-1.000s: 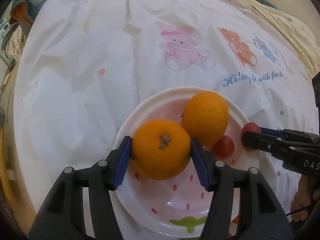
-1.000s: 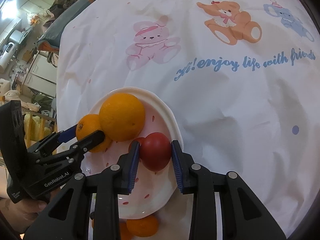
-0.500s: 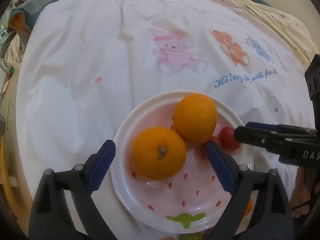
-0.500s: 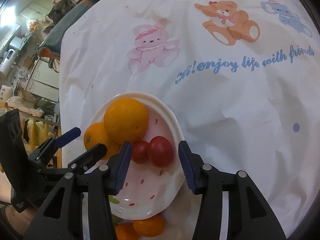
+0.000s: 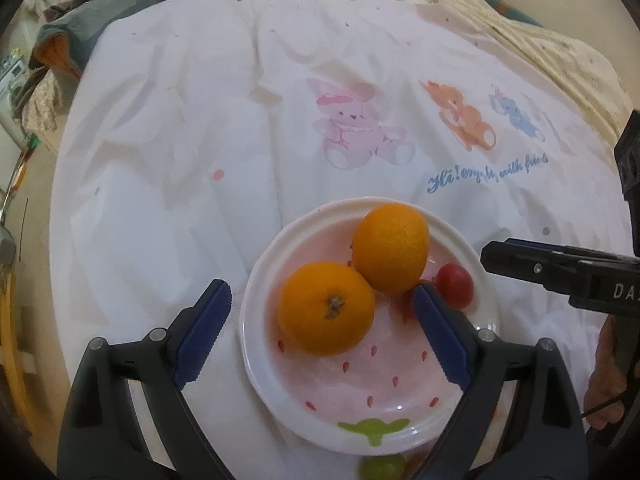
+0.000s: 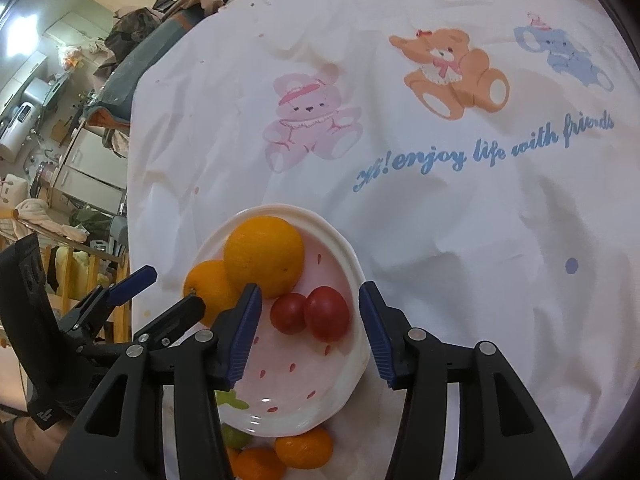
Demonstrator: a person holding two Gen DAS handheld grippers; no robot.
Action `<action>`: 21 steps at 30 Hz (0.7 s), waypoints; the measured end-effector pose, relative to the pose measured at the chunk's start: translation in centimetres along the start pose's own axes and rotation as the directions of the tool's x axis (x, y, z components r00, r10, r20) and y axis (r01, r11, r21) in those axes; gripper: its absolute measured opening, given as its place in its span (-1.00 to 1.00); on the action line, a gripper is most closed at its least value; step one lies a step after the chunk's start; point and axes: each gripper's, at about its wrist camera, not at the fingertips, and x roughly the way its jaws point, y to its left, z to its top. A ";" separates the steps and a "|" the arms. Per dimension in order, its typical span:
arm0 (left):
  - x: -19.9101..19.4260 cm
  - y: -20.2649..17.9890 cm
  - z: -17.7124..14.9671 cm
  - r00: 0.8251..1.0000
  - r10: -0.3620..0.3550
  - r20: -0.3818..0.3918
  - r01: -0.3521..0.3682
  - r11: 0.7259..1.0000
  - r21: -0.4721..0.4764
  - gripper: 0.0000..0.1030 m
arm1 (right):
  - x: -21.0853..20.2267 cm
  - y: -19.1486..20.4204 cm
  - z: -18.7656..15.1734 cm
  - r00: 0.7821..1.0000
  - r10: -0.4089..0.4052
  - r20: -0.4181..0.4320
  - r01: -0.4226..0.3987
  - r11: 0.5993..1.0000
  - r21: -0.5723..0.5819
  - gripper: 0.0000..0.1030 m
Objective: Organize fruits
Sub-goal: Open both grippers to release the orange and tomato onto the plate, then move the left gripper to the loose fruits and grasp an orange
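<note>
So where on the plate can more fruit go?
The plate is bare in front, over the strawberry seed marks toward the green leaf print. The back is crowded: two oranges and two tomatoes.

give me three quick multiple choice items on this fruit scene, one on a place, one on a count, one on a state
1. Where do the two tomatoes lie?
A. in the plate
B. on the cloth
C. in a gripper

2. How many oranges are in the plate?
A. one
B. two
C. four

3. How is the left gripper?
A. shut on an orange
B. open, holding nothing
C. shut on a tomato

Key: 1 A, both sit inside the rim; 2 B, the stem-up orange and the far orange; 3 B, its pads stand clear of the fruit.
</note>
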 end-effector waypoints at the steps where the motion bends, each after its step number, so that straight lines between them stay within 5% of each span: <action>1: -0.5 0.1 -0.1 1.000 -0.003 0.007 0.003 1.000 -0.008 0.76 | -0.4 0.1 -0.1 1.000 -0.003 0.008 0.003 1.000 -0.003 0.03; 9: -5.0 -0.2 -1.2 0.997 0.007 0.074 -0.005 1.000 -0.028 0.76 | -3.5 1.8 -1.8 0.998 -0.031 0.056 0.034 0.998 -0.054 0.05; 12: -7.3 -0.7 -2.6 0.991 0.018 0.135 -0.018 1.000 -0.003 0.76 | -4.7 2.1 -2.9 0.997 -0.034 0.072 0.038 0.997 -0.060 0.34; 15: -9.2 -1.8 -4.4 0.987 0.020 0.161 -0.027 0.999 0.044 0.76 | -5.8 1.9 -4.3 0.997 -0.014 0.076 0.016 1.000 -0.027 0.35; 21: -11.4 -2.1 -7.1 0.989 -0.007 0.149 0.000 0.999 0.043 0.76 | -7.5 2.2 -7.0 0.996 -0.016 0.092 0.018 1.000 -0.014 0.35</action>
